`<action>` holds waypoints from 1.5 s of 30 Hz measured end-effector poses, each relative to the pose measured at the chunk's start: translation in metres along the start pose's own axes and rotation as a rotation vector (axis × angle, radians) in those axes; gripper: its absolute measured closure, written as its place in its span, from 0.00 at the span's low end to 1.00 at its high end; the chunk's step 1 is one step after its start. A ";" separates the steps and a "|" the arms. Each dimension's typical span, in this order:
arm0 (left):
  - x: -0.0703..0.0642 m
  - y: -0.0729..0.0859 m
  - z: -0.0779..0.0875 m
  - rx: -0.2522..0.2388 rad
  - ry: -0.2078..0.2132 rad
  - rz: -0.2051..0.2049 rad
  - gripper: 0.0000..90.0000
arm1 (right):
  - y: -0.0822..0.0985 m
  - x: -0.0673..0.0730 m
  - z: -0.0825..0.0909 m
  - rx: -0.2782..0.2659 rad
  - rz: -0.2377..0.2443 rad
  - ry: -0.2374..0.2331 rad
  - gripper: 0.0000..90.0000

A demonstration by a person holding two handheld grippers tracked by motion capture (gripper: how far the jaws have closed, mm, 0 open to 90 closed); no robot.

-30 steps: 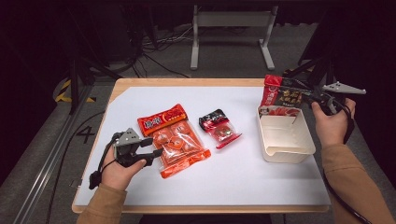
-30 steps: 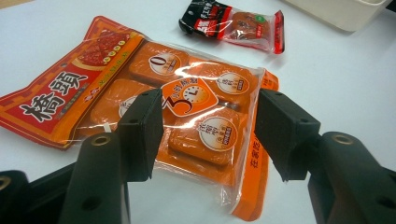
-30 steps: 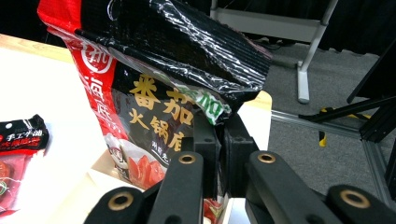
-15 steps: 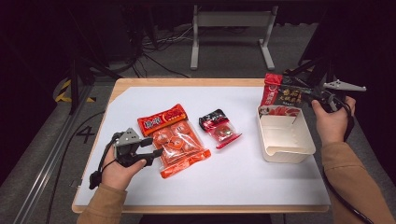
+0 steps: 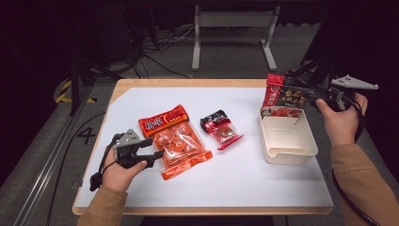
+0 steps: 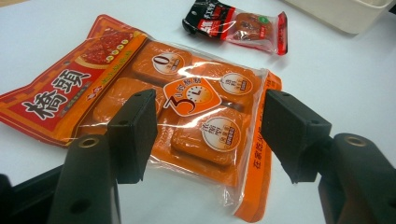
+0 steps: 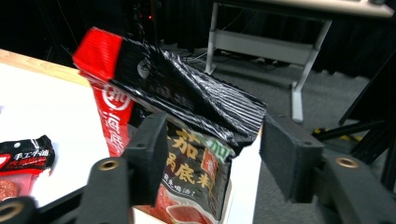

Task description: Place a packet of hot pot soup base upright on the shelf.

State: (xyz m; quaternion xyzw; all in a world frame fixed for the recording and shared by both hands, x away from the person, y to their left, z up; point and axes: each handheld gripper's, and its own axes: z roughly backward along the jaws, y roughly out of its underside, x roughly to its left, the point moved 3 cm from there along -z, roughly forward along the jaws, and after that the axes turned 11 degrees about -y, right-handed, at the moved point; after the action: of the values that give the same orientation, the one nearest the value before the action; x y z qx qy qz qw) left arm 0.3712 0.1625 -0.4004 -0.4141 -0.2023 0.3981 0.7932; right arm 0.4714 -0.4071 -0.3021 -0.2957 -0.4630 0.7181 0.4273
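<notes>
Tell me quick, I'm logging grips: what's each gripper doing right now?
Left gripper: open, jaws over the orange snack pack, not clamped.
Right gripper: open, jaws just opened; the red-and-black pouch stands between them in the white bin.

I'm looking into a dim lab or recording studio. My wooden table [image 5: 188,84] with its white mat [image 5: 244,174] stands on grey carpet [image 5: 226,56]. Loose cables [image 5: 155,52], a metal stand [image 5: 233,33] and floor tape [image 5: 70,92] surround it.

Tan sleeves [image 5: 362,188] cover both forearms; each black two-jaw gripper [image 5: 141,153] carries brass screws, a grey plate and a black cable
</notes>
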 end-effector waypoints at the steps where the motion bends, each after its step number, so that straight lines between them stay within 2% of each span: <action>1: 0.000 0.000 0.000 -0.001 0.003 0.007 0.41 | -0.004 0.006 0.004 -0.006 0.022 -0.004 0.41; 5: 0.001 0.000 0.001 -0.006 0.007 0.003 0.40 | -0.006 0.013 0.011 -0.003 0.044 -0.005 0.38; 10: -0.001 0.001 0.003 -0.012 0.011 0.003 0.38 | -0.005 0.026 0.027 -0.054 0.046 -0.046 0.34; 13: -0.001 0.001 0.004 -0.017 0.011 0.005 0.38 | -0.005 0.035 0.036 -0.073 0.069 -0.054 0.33; 18: -0.001 0.001 0.006 -0.024 0.015 0.004 0.37 | -0.003 0.061 0.044 -0.086 0.079 -0.150 0.31; 21: 0.000 0.001 0.007 -0.027 0.022 0.008 0.37 | 0.000 0.075 0.046 -0.087 0.069 -0.207 0.30; 26: 0.003 0.000 0.011 -0.033 0.026 0.021 0.36 | 0.003 0.090 0.048 -0.076 0.059 -0.274 0.30; 33: 0.006 -0.003 0.018 -0.054 0.032 0.026 0.33 | 0.010 0.113 0.052 -0.082 0.095 -0.398 0.30; 42: 0.007 -0.006 0.016 -0.052 0.024 0.031 0.29 | 0.022 0.134 0.047 -0.071 0.117 -0.474 0.29; 45: 0.010 -0.008 0.016 -0.056 0.006 0.051 0.28 | 0.025 0.139 0.047 -0.077 0.122 -0.493 0.29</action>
State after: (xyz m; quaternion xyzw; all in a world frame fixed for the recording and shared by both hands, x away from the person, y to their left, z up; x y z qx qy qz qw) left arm 0.3708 0.1758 -0.3852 -0.4425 -0.2002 0.4113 0.7714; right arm 0.3602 -0.3082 -0.3101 -0.1551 -0.5617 0.7746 0.2459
